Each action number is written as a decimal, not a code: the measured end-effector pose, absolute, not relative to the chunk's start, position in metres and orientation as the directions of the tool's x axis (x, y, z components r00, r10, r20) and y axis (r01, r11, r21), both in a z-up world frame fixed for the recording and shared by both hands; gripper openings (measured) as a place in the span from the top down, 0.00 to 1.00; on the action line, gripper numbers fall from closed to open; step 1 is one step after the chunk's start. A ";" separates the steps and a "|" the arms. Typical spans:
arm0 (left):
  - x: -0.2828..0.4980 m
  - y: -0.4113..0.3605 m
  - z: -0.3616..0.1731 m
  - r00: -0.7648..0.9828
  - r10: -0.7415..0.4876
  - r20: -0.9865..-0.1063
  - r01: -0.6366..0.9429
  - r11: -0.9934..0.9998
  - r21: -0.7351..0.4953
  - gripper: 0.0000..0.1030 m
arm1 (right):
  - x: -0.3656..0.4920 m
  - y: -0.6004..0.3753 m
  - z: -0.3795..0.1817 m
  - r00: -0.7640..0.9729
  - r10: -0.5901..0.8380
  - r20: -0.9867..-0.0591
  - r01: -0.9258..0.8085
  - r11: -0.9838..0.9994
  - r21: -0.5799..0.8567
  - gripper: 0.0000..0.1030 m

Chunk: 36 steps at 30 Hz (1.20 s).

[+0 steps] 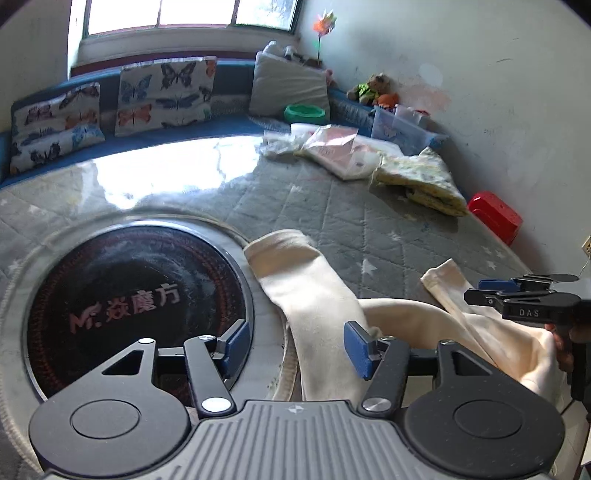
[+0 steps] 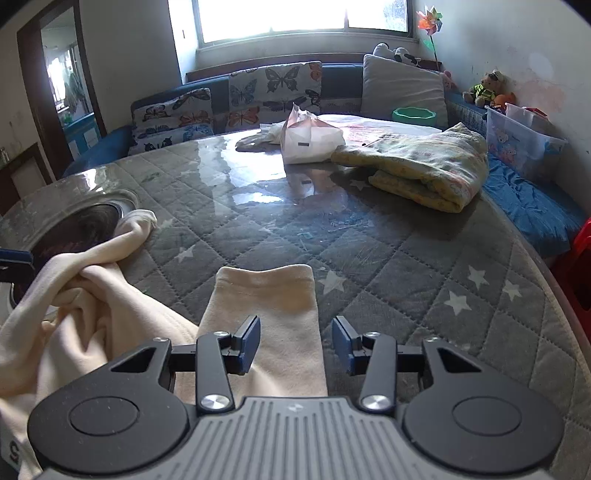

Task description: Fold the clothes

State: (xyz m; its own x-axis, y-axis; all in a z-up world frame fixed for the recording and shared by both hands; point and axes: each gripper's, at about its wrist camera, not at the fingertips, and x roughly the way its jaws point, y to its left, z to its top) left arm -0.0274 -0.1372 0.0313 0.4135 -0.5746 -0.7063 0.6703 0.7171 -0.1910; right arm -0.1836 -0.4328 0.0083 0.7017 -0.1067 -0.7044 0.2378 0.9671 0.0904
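- A cream garment (image 2: 122,321) lies rumpled at the near edge of a round table (image 2: 369,229) covered in grey quilted cloth with white stars under a glossy clear sheet.
- One sleeve (image 2: 273,317) stretches flat across the quilting, its cuff pointing toward the window; the other sleeve (image 1: 295,280) runs beside a black round hob (image 1: 133,295) set into the tabletop, cuff touching the hob's rim.
- The right gripper (image 2: 295,341) hovers over the flat sleeve with jaws spread wide, the left blue pad above the fabric and the right pad above bare quilting; nothing is pinched.
- The left gripper (image 1: 293,341) is likewise spread wide, its right pad against the sleeve by the hob, its left pad over the hob's black glass; it grips nothing.
- In the left wrist view the right gripper shows at the far right edge, over the bunched body of the garment.
- At the table's far side sit a folded yellow floral blanket (image 2: 424,166) and a white plastic bag (image 2: 306,138), well apart from the garment.
- Behind the table, butterfly-print cushions (image 2: 273,92) line a blue bench (image 2: 107,147) beneath a bright window (image 2: 303,14).
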 end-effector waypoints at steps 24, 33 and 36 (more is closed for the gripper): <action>-0.036 -0.118 0.036 0.460 -0.611 -0.644 0.681 0.708 -0.186 0.91 | -0.233 -0.424 0.025 0.697 -0.377 -0.610 0.321 0.925 -0.204 0.96; -0.042 -0.095 0.040 0.462 -0.615 -0.640 0.669 0.715 -0.204 0.90 | -0.295 -0.438 0.028 0.603 -0.531 -0.596 0.455 0.842 -0.289 0.96; -0.045 -0.097 0.041 0.457 -0.625 -0.633 0.674 0.708 -0.213 0.70 | -0.310 -0.440 0.024 0.557 -0.566 -0.608 0.485 0.816 -0.315 0.96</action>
